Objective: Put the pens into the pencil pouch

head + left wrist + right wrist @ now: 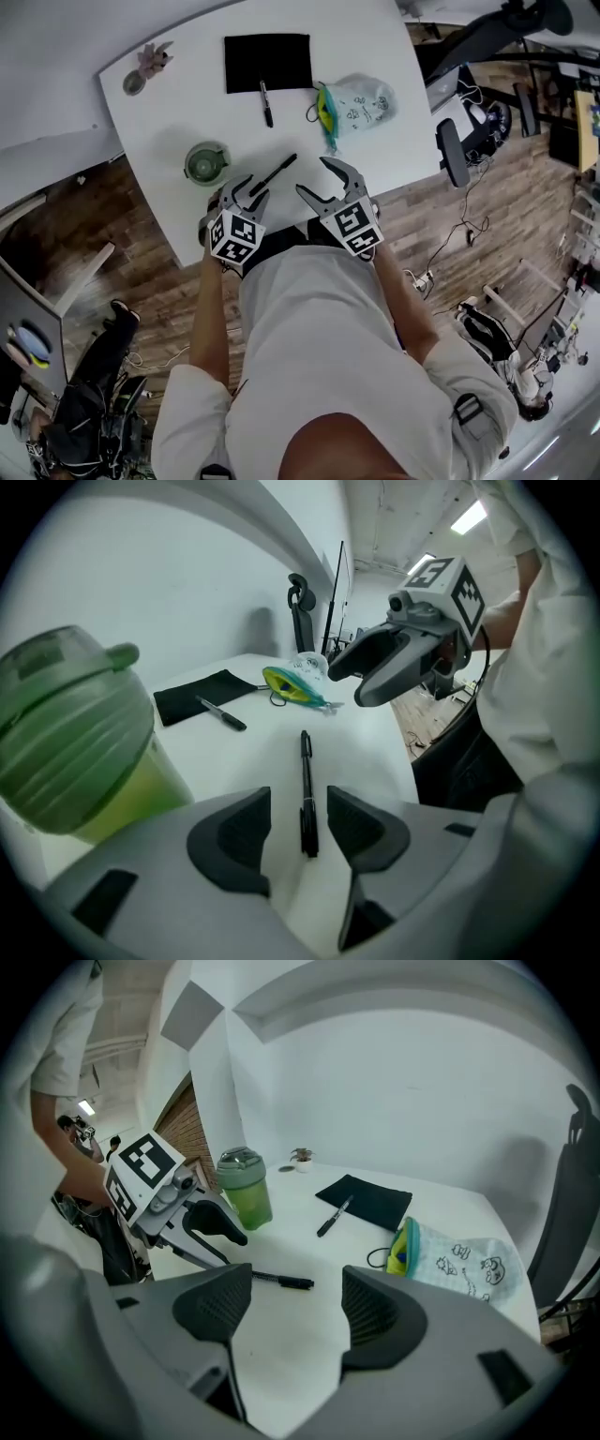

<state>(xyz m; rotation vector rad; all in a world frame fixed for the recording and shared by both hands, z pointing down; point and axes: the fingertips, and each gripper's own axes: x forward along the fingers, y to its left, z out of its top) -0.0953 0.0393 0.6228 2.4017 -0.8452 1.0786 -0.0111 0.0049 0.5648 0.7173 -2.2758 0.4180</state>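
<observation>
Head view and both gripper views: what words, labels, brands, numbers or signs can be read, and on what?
No readable text in any view.
Marker cubes: black-and-white square codes only, no letters.
Pencil pouch: cartoon drawings, no legible words.
Pens: any print too small to read.

This is an office-like workroom — a white table [159, 112] stands on a wood-plank floor [159, 291], with a black swivel chair [453, 150] at its side and loose cables [459, 230] trailing across the boards. Strip lights [469, 517] run along a bare ceiling, plain white walls [403, 1063] rise behind the table, and a stretch of brick wall [178, 1124] shows beside them — more chairs and gear crowd the edges
</observation>
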